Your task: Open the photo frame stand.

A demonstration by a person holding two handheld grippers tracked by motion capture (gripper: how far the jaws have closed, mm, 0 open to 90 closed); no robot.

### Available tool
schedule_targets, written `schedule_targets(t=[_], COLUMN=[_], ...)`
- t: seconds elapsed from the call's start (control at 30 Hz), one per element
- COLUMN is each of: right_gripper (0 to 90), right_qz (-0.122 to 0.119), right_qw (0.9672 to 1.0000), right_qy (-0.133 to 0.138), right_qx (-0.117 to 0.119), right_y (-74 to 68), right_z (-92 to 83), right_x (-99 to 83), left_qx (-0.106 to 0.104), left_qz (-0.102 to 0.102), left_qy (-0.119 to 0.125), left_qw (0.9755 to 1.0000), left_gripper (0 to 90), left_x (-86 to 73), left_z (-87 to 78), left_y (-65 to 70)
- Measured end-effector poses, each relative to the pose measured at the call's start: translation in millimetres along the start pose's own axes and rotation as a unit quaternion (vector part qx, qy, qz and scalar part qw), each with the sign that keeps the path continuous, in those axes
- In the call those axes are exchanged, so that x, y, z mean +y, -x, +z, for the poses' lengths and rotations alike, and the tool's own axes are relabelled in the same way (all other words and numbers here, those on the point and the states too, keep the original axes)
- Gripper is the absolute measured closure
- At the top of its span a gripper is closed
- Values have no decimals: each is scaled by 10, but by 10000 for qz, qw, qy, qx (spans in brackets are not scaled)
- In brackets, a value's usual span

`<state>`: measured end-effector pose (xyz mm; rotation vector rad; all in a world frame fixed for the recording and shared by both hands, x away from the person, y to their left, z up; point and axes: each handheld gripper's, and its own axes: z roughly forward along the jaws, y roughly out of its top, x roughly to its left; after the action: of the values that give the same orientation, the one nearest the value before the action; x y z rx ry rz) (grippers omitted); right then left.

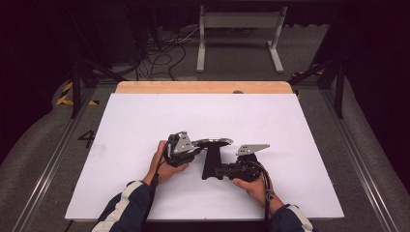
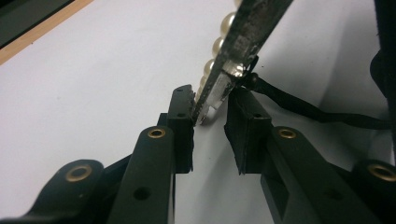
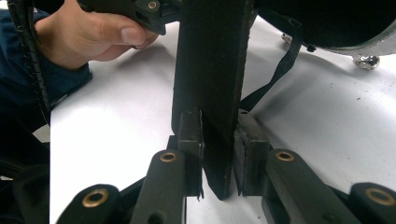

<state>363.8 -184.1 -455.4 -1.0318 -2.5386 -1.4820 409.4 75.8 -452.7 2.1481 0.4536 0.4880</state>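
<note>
**Mia:** Jaws first! Are the jaws of the left gripper (image 1: 192, 153) holding something, seen from up high?

**Tom:** From up high, it sits in the person's left hand (image 1: 163, 165). Its tip is at the round silver edge of the mirror (image 1: 212, 142). The right gripper (image 1: 223, 171) is in the right hand (image 1: 255, 186). Its tip is at the mirror's black strap (image 1: 212, 162). The mirror is in the middle of the white surface (image 1: 145, 121), between the two grippers. I can't tell from up there how tight the jaws are.

**Mia:** What about the left gripper view?

**Tom:** The two black jaws are only a little way apart. The shiny rim (image 2: 223, 84) of the mirror stands on its edge between them. It leans against the pad on the left side of the view. The other pad is just beside it, and I can't tell if that one touches. Round pearl beads (image 2: 211, 67) run along the rim. A thin black cord (image 2: 303, 106) trails off across the surface.

**Mia:** And the right gripper view?

**Tom:** The jaws are nearly closed there, and they pinch the wide black strap (image 3: 212, 79) from both sides. The strap stands straight up between the pads. Behind it is the round dark mirror (image 3: 336, 23), with its rim close to the surface. The person's other hand (image 3: 88, 35) is on the far side, holding the other gripper (image 3: 135, 11).
</note>
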Motion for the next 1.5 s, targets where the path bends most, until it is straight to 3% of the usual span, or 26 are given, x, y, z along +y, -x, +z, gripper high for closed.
schedule_targets(t=[0.9,1.5], right_gripper=[770,823], right_qz=[-295,-734], right_qw=[9992,9946], right_qy=[-102,-341], right_qx=[-266,-642], right_y=[-57,-132], right_z=[-51,-138], right_x=[-25,-22], left_qx=[-54,-120], left_qz=[6,-37], left_qy=[38,75], left_qw=[10000,9999], left_gripper=[733,724], left_x=[-11,-24], left_z=[0,-65], left_y=[-8,-48])
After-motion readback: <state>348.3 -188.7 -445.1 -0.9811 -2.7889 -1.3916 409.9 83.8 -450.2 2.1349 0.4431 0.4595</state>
